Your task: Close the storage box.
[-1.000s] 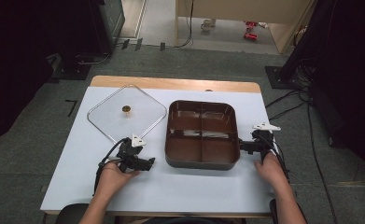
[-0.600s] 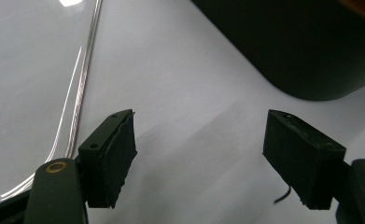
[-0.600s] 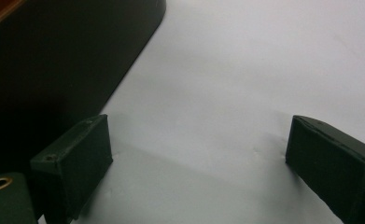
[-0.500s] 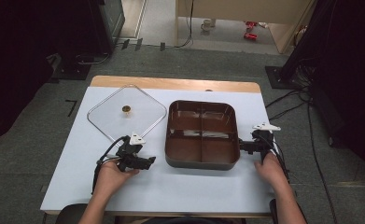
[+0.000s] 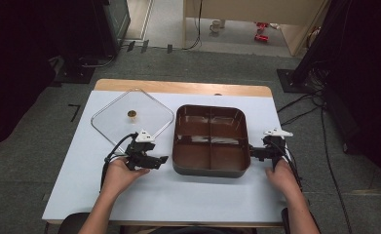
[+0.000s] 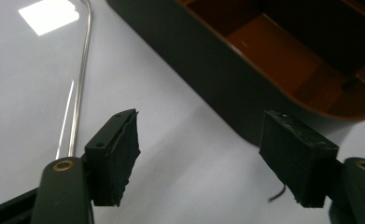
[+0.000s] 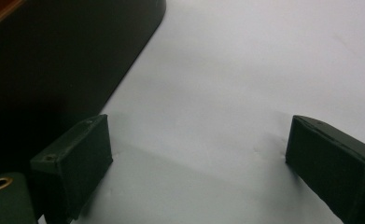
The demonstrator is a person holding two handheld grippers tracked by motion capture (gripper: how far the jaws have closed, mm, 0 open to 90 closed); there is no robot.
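I hold both grippers wide and empty, left point(image 5: 162, 159) at the tray's point(image 5: 210, 170) 9 o'clock, right point(image 5: 252, 152) at 3

Your tray point(image 5: 210, 139) sits flat on the table point(image 5: 129, 195), right of its middle. It is a dark brown, rounded-square tray with a raised wall, and two crossing ridges split it into four compartments. You see its dark outer wall point(image 6: 208, 79) and orange-brown inside up close in the left gripper view, and one rounded corner point(image 7: 68, 51) in the right gripper view. Your lid point(image 5: 132, 117) lies flat just left of the tray, turned like a diamond. It is clear with a thin metal rim point(image 6: 80, 79) and a small brass knob point(image 5: 131, 114) at its centre.
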